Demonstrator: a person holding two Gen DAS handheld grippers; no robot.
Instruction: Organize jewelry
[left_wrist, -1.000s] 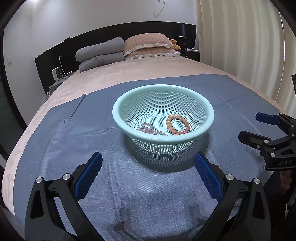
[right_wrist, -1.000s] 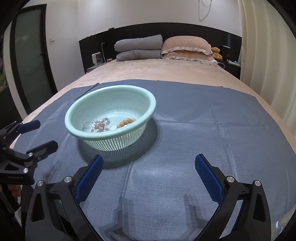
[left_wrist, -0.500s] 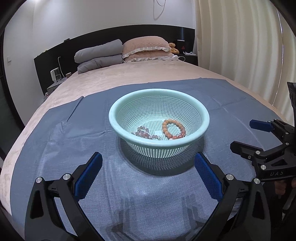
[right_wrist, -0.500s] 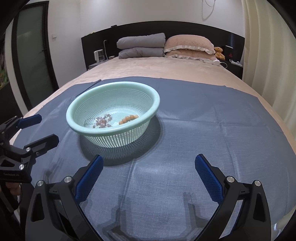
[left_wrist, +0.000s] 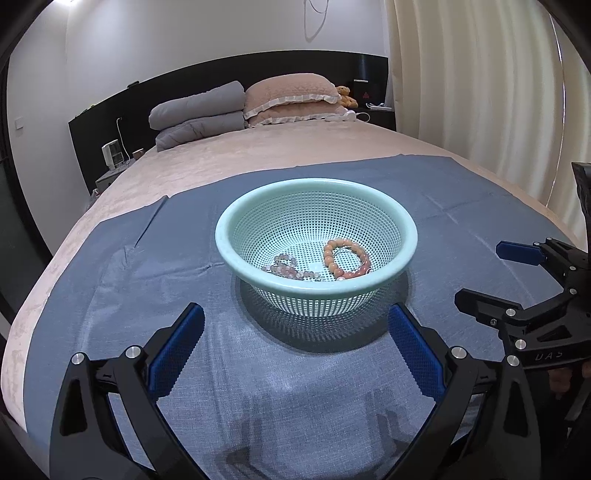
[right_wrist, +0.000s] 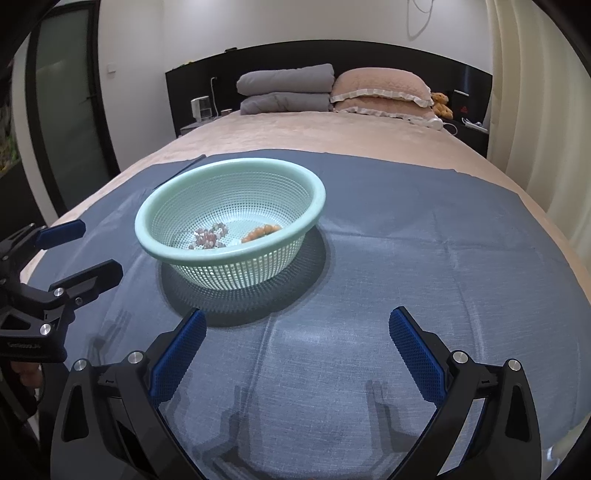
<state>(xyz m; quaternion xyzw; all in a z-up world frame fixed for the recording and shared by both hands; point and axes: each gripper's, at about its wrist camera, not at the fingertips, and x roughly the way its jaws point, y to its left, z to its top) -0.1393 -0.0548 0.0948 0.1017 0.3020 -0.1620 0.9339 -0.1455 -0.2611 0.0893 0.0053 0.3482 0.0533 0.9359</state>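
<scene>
A mint-green perforated basket (left_wrist: 371, 206) stands on a blue-grey cloth (left_wrist: 155, 280) on the bed; it also shows in the right wrist view (right_wrist: 236, 266). In it lie an orange bead bracelet (left_wrist: 344, 257) and a pale pink-grey bead bracelet (left_wrist: 288, 267); both show in the right wrist view, the orange one (right_wrist: 260, 231) and the pale one (right_wrist: 208, 235). My left gripper (left_wrist: 293, 341) is open and empty, just in front of the basket. My right gripper (right_wrist: 295, 345) is open and empty, to the basket's front right.
The cloth (right_wrist: 424, 258) covers the near half of a beige bed (left_wrist: 295, 151). Pillows (left_wrist: 291, 96) and a folded grey duvet (left_wrist: 195, 114) lie at the headboard. Curtains (left_wrist: 480, 92) hang on the right. A dark door (right_wrist: 62, 122) is at the left.
Both grippers have pulled back and lifted a little from the basket, which now looks slightly farther and lower. Both stay open. The bracelets have not moved.
</scene>
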